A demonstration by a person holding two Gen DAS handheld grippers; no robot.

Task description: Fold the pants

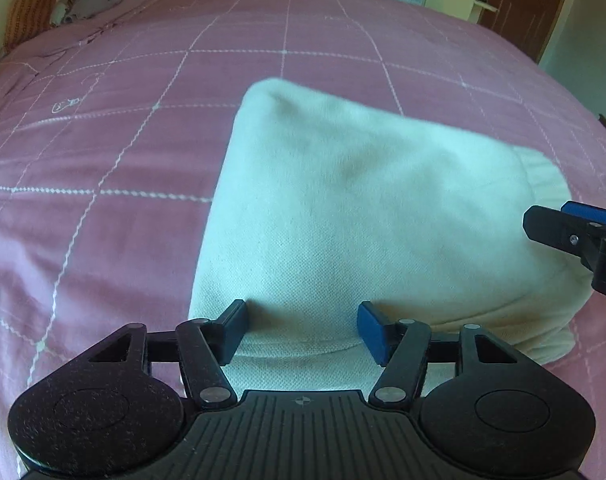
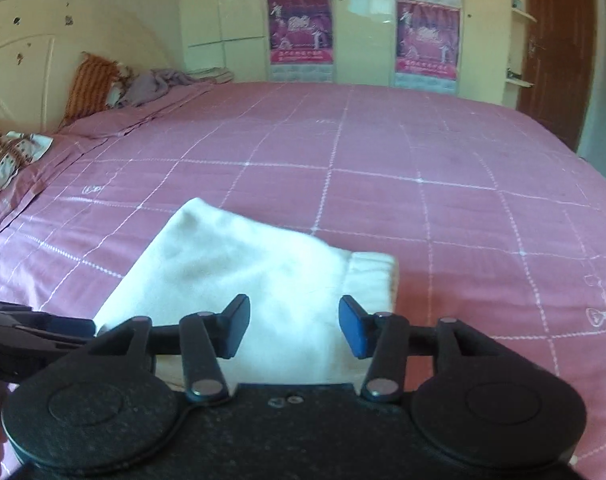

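Left gripper (image 1: 301, 330) and right gripper (image 2: 294, 326) hover, jaws apart, over folded pants (image 1: 355, 216).

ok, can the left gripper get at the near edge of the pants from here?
Probably yes. The left gripper is open with the near edge of the folded white pants between its fingers, nothing in between. The right gripper sits off to the side, also open.

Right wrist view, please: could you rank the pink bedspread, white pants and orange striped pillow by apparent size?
1. pink bedspread
2. white pants, enlarged by nearness
3. orange striped pillow, far off, so true size unsure
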